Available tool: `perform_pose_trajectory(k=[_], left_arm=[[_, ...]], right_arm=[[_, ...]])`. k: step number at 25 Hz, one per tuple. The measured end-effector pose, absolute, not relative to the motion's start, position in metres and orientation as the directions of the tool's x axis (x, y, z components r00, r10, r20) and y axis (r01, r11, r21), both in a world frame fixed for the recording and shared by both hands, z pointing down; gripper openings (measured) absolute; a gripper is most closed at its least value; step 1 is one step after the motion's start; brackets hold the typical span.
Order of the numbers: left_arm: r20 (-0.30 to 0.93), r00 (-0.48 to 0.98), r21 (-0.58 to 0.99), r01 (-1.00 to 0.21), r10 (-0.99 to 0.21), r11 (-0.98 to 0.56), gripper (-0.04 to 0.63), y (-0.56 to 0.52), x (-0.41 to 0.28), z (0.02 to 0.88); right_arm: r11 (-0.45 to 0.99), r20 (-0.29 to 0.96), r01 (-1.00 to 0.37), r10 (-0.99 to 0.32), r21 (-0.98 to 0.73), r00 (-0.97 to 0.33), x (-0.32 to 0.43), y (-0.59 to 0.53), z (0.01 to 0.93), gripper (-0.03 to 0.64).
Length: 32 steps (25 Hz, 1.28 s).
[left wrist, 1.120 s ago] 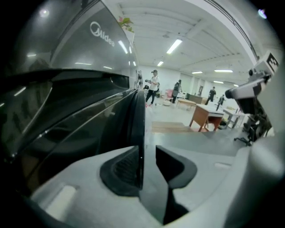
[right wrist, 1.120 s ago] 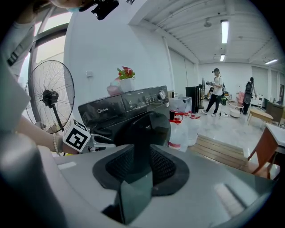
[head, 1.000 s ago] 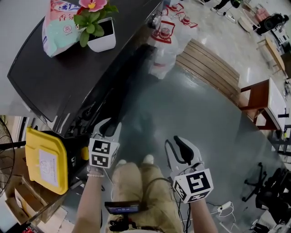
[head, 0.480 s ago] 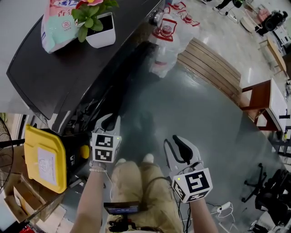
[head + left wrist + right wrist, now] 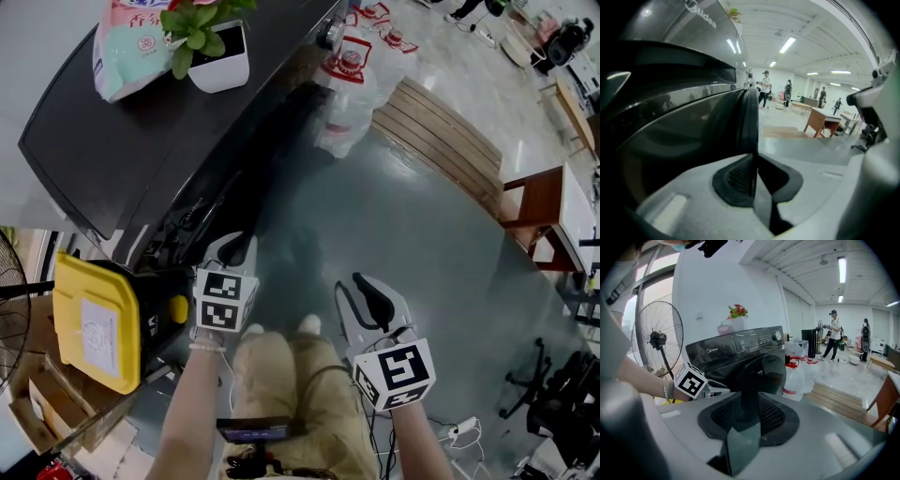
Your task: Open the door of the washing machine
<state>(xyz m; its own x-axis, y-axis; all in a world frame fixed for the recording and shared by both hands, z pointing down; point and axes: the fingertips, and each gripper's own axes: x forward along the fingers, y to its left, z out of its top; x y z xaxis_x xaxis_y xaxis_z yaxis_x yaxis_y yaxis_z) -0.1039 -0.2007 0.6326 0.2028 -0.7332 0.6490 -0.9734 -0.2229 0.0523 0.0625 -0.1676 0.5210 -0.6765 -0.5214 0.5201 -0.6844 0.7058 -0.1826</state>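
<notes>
Task status: grasp established, door not yet swung open.

1. The washing machine [image 5: 141,141] stands at the person's left, its dark front facing the grey floor [image 5: 403,216]. The door [image 5: 749,117] lies against that front; no gap into the drum is visible in any view, so the door is judged closed or at most barely released.
2. The left gripper [image 5: 234,251] is at the free edge of the door. Its jaws have just been closing, and the left gripper view shows the thin door rim running down between the two pads, which are drawn in on it. The hold is judged seated.
3. The right gripper [image 5: 367,302] hangs over the floor, well apart from the machine, its fingers spread with nothing between them.

Remaining: pull the rim outward to free the latch, then swing the door away from the machine front
</notes>
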Motion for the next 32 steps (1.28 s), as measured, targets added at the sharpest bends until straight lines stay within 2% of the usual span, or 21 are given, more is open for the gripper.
perform_pose_trajectory(k=[6,18,29,32], left_arm=[[0.650,0.231,0.075,-0.967,-0.724,-0.242,0.025,-0.200,-0.099,0.633],[0.660,0.404,0.168,-0.901,-0.633,-0.399,0.049,-0.187,-0.048,0.630],[0.605,0.393,0.157,-0.912,-0.692,-0.380,-0.006,-0.170,-0.062,0.581],[0.593,0.389,0.154,-0.914,-0.705,-0.376,-0.006,-0.163,-0.065,0.566]], right_arm=[[0.702,0.522,-0.686,-0.518,-0.194,-0.678,0.057,-0.169,0.522,0.094],[0.686,0.548,-0.696,-0.506,-0.213,-0.666,0.058,-0.167,0.518,0.095],[0.693,0.589,-0.695,-0.485,-0.192,-0.647,0.042,-0.175,0.531,0.097],[0.691,0.602,-0.698,-0.482,-0.185,-0.637,0.038,-0.183,0.538,0.127]])
